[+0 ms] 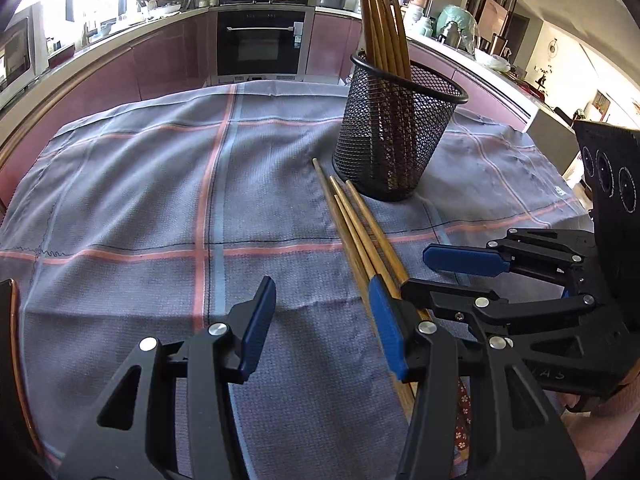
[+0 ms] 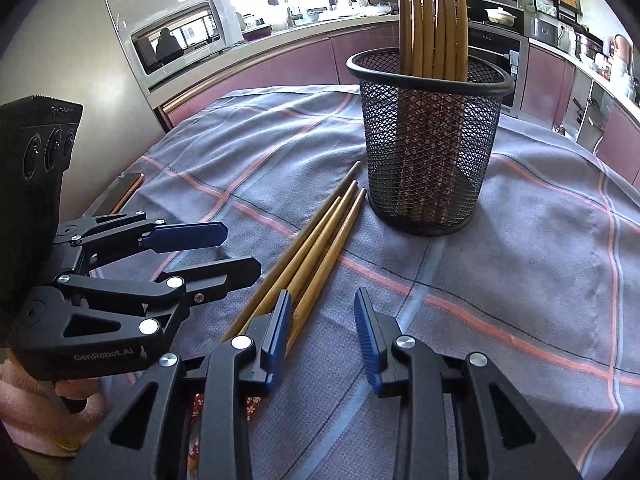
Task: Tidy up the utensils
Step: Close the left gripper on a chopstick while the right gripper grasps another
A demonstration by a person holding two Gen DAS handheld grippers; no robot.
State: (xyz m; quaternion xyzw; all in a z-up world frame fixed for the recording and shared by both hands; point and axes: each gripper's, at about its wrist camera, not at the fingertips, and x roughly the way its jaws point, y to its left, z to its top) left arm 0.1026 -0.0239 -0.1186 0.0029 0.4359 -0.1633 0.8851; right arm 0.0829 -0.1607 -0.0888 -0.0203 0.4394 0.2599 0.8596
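Note:
Several loose wooden chopsticks point(image 1: 360, 232) point(image 2: 320, 240) lie side by side on the grey checked cloth point(image 1: 140, 200), their tips toward a black mesh holder point(image 1: 392, 136) point(image 2: 428, 152). More chopsticks point(image 1: 384, 20) point(image 2: 432, 20) stand upright in the holder. My left gripper point(image 1: 322, 316) point(image 2: 240, 252) is open just over the cloth; its right finger sits over the loose chopsticks and only cloth lies between the pads. My right gripper point(image 2: 322, 320) point(image 1: 416, 272) is open too. Its left finger covers the chopsticks' near ends, and one chopstick shows just inside the gap, untouched by the pads.
A dark phone point(image 2: 124, 192) lies at the cloth's left edge. A floral-patterned item point(image 2: 252, 404) peeks out under the grippers. A hand in a pink sleeve point(image 2: 24, 392) holds the left gripper. Kitchen counters and an oven point(image 1: 260, 44) stand behind the table.

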